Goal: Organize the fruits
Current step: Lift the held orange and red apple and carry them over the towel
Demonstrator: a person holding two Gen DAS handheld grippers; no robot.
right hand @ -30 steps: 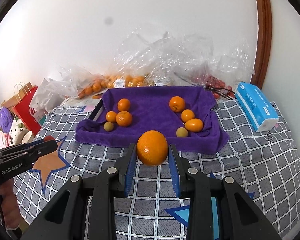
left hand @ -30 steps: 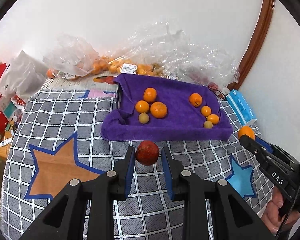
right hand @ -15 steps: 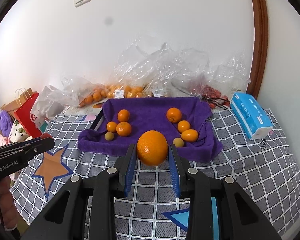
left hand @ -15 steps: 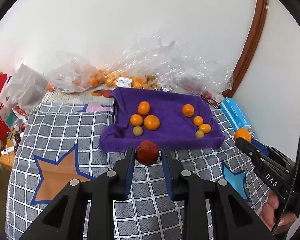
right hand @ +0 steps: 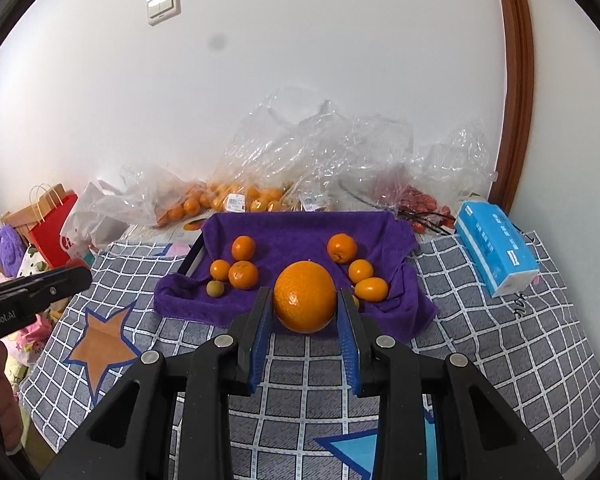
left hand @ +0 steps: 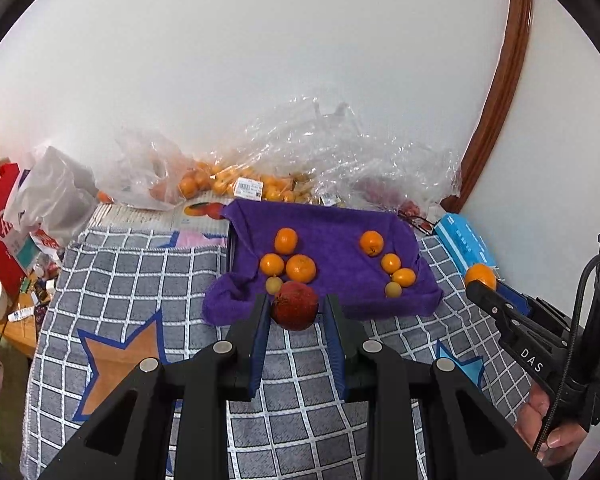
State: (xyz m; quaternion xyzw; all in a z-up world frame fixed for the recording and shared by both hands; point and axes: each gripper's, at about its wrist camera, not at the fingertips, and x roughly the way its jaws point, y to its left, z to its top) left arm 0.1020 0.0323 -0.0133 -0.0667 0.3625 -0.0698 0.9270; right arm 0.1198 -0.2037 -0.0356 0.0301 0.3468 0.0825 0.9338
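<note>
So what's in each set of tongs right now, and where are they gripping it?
Left tongs: a red fruit, pinched across its sides at the fingertips. Right tongs: an orange, also gripped across its sides.

A grey checked blanket (right hand: 480,344) with white grid lines covered the surface. An orange star (right hand: 100,344) was printed on its left part and a blue star (left hand: 458,364) on its right. A blue tissue pack (right hand: 496,248) lay at the blanket's far right corner. Beyond the blanket's far edge, crumpled clear plastic bags (right hand: 320,148) were heaped against the white wall (right hand: 300,60). Left of the blanket stood a red paper bag (right hand: 50,226) with string handles. High above the blanket, a white light switch (right hand: 163,6) was fixed to the wall, and a brown wooden door frame (right hand: 516,80) rose past the blanket's right side.
</note>
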